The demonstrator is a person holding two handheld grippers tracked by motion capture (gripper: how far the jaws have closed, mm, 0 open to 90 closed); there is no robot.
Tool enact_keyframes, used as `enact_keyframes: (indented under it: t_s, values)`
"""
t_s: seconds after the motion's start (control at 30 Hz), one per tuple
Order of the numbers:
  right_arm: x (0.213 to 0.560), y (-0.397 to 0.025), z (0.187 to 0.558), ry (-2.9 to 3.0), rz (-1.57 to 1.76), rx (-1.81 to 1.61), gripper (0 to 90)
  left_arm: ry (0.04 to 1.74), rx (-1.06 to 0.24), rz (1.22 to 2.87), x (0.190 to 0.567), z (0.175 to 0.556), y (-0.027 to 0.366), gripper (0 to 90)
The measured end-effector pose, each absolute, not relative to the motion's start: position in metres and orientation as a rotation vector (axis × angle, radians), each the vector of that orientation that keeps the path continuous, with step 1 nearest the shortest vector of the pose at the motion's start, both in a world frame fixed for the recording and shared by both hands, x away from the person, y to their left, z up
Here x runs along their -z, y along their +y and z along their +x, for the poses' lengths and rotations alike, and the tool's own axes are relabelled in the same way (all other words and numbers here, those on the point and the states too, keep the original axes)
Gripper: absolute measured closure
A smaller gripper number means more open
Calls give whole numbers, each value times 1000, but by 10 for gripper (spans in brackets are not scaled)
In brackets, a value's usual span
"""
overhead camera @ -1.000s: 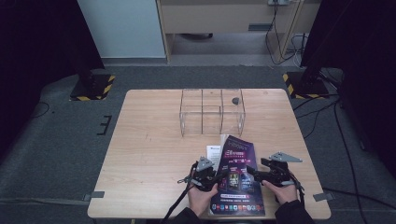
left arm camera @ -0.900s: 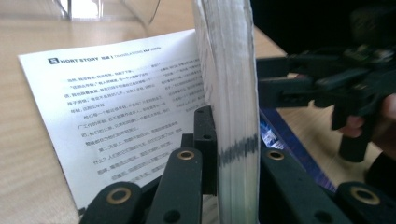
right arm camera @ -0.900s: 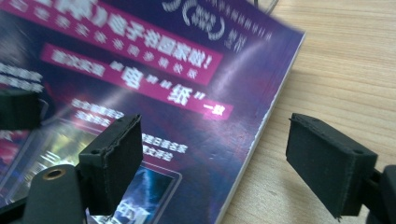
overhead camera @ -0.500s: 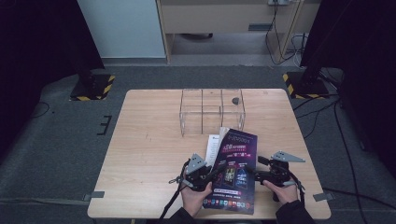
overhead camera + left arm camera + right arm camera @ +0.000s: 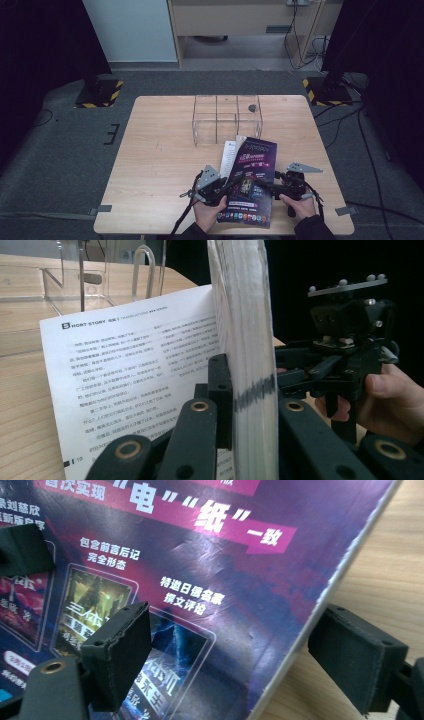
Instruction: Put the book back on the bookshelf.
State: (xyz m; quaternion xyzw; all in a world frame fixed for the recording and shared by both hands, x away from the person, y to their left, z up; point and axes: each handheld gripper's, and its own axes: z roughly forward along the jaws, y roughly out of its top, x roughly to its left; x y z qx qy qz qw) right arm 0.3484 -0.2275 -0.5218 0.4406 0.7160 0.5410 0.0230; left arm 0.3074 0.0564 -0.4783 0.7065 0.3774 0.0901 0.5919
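Your left gripper (image 5: 240, 405) clamps the floppy, glossy magazine (image 5: 250, 180) at 9 o'clock; right gripper (image 5: 235, 655) gapes wide.

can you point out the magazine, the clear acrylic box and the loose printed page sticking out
magazine (image 5: 252, 175): high view, on its dark purple cover.
clear acrylic box (image 5: 227, 131): high view, on its front wall.
printed page (image 5: 125, 370): left gripper view, on the white page's text block.
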Motion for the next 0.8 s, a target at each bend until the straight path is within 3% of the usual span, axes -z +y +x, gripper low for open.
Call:
enact_keyframes:
  t_s: [0.13, 0.43, 0.47, 0.67, 0.73, 0.8]
  values:
    - [524, -225, 350, 2254, 1372, -1705, 188, 867, -209, 1643, 478, 307, 56, 832]
    - [523, -219, 348, 2326, 1404, -1714, 341, 869, -210, 1649, 481, 307, 54, 832]
    - [522, -220, 348, 2329, 1423, -1696, 403, 871, -210, 1651, 482, 308, 54, 831]
    - [518, -224, 347, 2325, 1477, -1698, 538, 892, -215, 1660, 484, 309, 56, 830]
    - [515, -226, 346, 2313, 1494, -1726, 636, 900, -216, 1665, 484, 310, 57, 829]
    - [513, -226, 345, 2309, 1502, -1735, 658, 911, -218, 1671, 484, 312, 58, 828]
